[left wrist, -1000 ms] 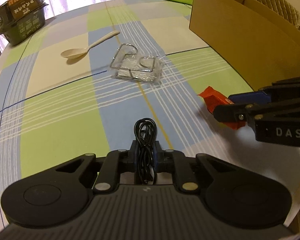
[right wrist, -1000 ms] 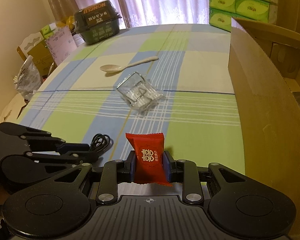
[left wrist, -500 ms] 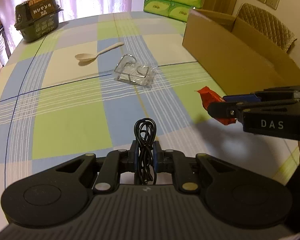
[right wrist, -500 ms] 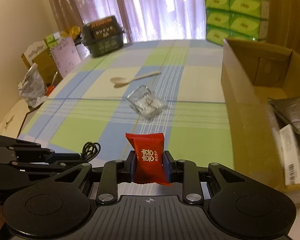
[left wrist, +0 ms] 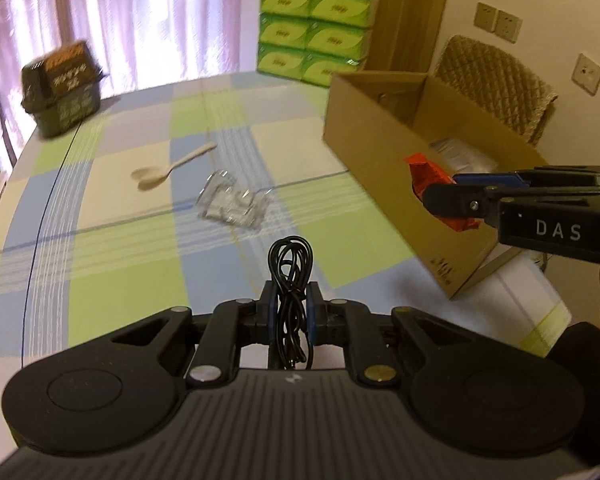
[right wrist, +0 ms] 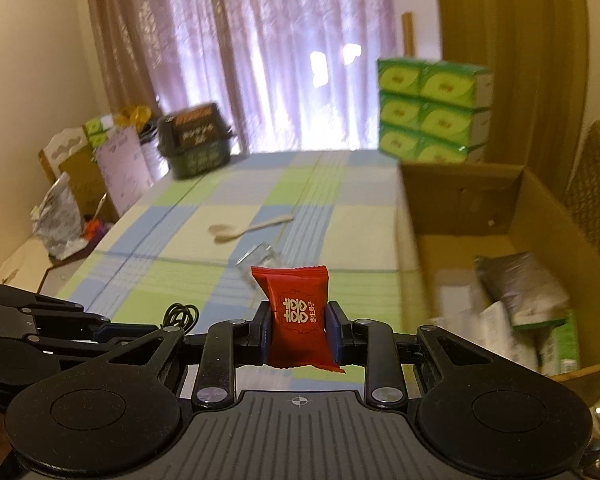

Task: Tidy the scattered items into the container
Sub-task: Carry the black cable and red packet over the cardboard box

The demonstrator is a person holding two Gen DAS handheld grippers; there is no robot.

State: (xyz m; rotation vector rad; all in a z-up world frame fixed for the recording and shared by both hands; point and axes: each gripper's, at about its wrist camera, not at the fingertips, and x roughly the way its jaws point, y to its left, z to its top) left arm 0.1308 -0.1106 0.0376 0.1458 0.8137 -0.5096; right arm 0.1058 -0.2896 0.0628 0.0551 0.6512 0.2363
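Carry step, both loaded. Left hand-held gripper clamped on coiled black cable, above the bench. Right hand-held gripper pinches red candy packet, near the cardboard box wall. Spoon and clear packet remain on bench. Next: bring each load over the box opening, then release.

My matt black plastic left gripper pinched a glossy rubber-coated cable. Right gripper held a shiny red foil packet. Box was matt brown cardboard; tablecloth smooth woven-look fabric.
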